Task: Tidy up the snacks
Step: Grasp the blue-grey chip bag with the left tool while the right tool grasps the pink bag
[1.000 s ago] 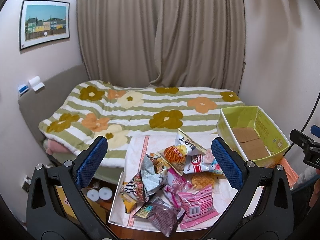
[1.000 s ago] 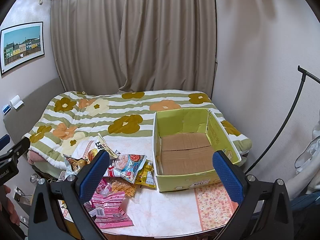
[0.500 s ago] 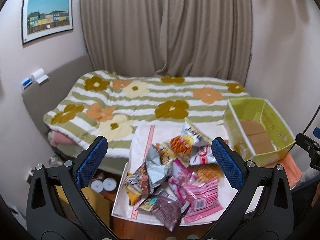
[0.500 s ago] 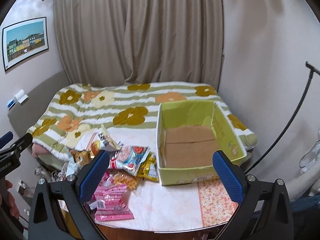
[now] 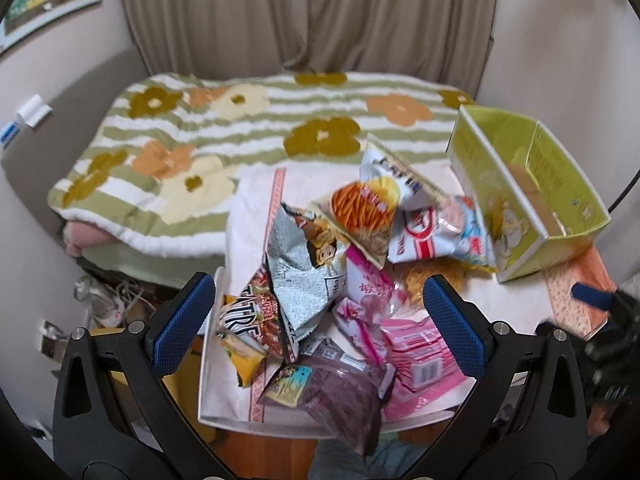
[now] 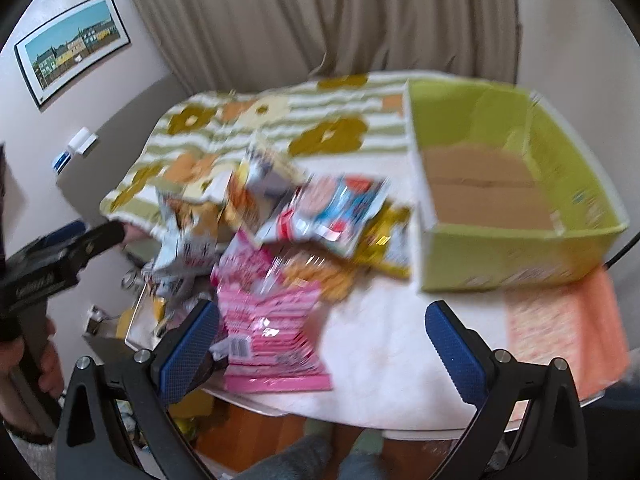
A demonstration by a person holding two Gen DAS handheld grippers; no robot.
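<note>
Two grippers, both spread wide and holding nothing. I am seeing the snack pile [image 5: 352, 280] heaped on the table [image 6: 384, 344] straight ahead of the left gripper [image 5: 320, 320], which is nearer. The right gripper [image 6: 324, 344] is facing bare cloth. The green box [image 6: 512, 200], right of the pile, is holding nothing.

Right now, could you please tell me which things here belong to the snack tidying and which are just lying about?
Job:
snack pile
pink packet
green box

Lying about:
flowered blanket
framed picture
curtain
</note>
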